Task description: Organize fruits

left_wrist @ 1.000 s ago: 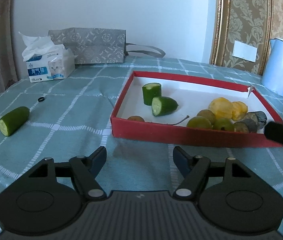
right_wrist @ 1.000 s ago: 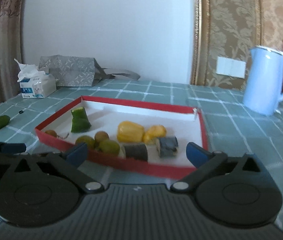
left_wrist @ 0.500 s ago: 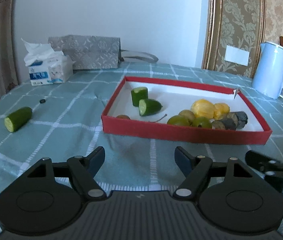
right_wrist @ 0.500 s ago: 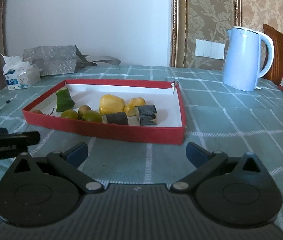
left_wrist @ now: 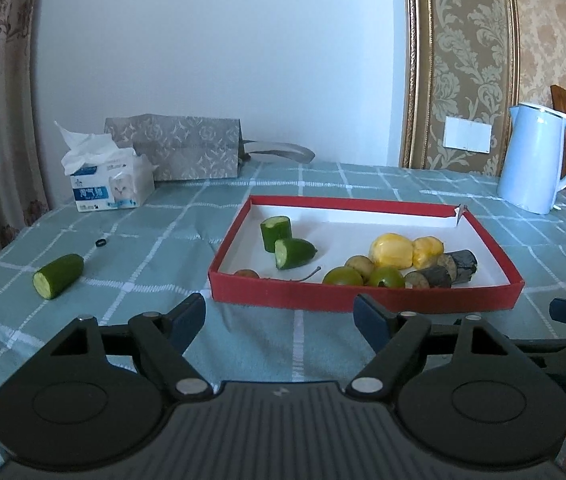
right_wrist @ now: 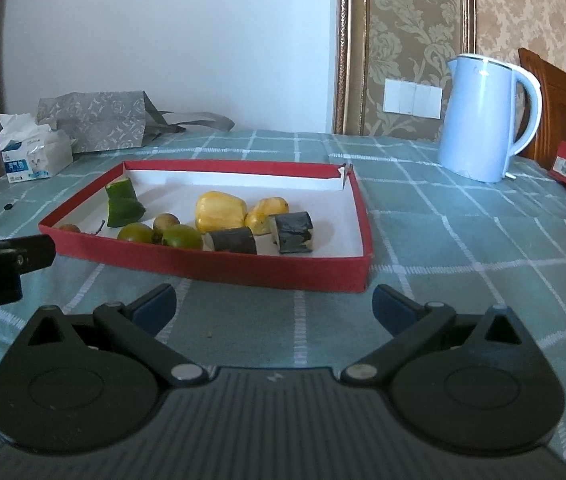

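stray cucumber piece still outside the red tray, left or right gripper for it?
Left, probably. The cucumber piece lies left of the red tray, nearer the open left gripper; from the open right gripper it sits far left.

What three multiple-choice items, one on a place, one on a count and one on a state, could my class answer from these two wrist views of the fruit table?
1. Where does the loose cucumber piece lie?
A. on the cloth, left of the red tray
B. inside the tray
C. beside the kettle

2. How many cucumber pieces are inside the tray?
A. none
B. two
C. four

3. How do the jaws of the left gripper stand?
A. shut on a fruit
B. shut on nothing
C. open, holding nothing

Answers:
1 A, it rests on the checked cloth apart from the tray's left wall.
2 B, an upright piece and a lying one sit in the tray's left part.
3 C, a wide gap shows between the fingers, with only cloth behind it.
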The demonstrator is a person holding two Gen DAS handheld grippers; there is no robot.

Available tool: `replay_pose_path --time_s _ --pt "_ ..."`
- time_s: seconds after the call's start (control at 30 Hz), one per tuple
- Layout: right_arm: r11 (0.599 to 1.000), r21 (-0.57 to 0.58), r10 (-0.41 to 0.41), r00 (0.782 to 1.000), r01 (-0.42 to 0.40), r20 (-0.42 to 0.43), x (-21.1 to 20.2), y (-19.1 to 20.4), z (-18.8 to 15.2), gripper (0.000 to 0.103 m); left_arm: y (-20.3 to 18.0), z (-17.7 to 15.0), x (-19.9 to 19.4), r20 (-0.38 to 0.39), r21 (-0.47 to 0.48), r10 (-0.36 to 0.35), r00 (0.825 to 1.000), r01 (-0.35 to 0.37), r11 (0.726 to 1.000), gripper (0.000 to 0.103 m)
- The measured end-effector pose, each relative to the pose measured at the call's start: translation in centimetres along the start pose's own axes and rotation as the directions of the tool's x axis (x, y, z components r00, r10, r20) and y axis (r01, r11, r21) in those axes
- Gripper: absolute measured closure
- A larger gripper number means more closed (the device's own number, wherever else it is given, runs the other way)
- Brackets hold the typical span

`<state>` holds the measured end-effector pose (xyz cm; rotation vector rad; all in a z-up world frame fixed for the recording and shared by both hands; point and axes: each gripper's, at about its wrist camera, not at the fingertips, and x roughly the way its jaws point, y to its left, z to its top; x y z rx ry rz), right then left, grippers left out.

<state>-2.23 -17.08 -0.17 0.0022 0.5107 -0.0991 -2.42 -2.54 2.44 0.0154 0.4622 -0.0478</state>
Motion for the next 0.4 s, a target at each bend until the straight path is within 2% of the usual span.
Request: replay_pose_path --time_s 0.4 --pt "1.000 -0.025 -0.013 1.000 0.012 -0.015 0.45 0.58 0.01 0.000 -0.09 -0.08 -0.03 0.002 0.003 0.013 1.000 -0.013 1.000 0.022"
